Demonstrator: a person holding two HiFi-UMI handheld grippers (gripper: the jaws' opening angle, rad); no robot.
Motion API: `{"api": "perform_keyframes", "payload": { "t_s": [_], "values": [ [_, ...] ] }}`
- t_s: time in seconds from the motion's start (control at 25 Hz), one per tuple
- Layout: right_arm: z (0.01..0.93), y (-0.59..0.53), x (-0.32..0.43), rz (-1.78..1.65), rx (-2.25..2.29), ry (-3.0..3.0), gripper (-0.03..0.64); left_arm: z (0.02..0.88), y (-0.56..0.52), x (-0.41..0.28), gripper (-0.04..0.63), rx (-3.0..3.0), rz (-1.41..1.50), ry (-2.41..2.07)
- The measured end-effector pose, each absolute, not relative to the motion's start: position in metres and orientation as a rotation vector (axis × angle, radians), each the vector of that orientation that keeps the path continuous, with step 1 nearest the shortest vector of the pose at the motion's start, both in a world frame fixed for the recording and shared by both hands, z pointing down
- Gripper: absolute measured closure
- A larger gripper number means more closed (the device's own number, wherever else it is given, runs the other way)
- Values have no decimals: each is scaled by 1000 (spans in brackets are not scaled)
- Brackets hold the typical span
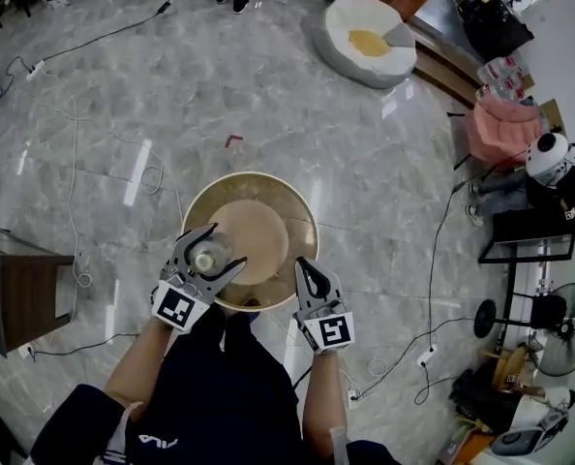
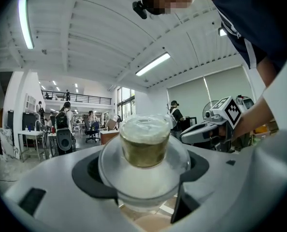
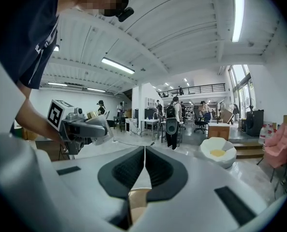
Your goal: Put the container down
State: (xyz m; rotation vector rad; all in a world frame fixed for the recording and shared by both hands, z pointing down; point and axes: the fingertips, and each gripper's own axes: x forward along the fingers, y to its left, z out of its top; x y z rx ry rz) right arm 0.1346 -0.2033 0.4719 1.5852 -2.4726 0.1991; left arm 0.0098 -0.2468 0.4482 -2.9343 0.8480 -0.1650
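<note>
- Dark top (image 1: 220,395) of the person fills the side of the round table (image 1: 302,223) closest to the camera. It carries a small white logo, too small to read with certainty.
- Over the table's left half, the left gripper (image 1: 226,246) has its jaws spread wide and clamped on the container (image 1: 207,258).
- That container is a clear, round plastic tub. In the left gripper view a broad see-through flange lies nearest the jaws. Beyond it is a narrower body with yellow-brown contents and a pale, cloudy top.
- No label or print shows on the container.
- It hangs over the table's left half; whether its base touches the tabletop cannot be told.
- Over the table's near right rim, the right gripper (image 1: 304,264) has its jaws pressed together with only a thin seam between them, holding nothing.
- Each gripper's cube bears black-and-white square markers, with no letters.
- The table has a tan top and a brassy rim.
</note>
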Motion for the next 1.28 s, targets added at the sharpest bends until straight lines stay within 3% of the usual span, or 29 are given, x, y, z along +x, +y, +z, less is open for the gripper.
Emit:
{"api": "perform_keyframes", "payload": {
  "t_s": [0.6, 1.28],
  "values": [
    [599, -222, 172, 358, 1650, -2462, 586, 621, -299, 73, 236, -3018, -363, 824],
    [816, -217, 170, 501, 1611, -2364, 586, 928, -317, 78, 236, -3079, -734, 881]
  ]
}}
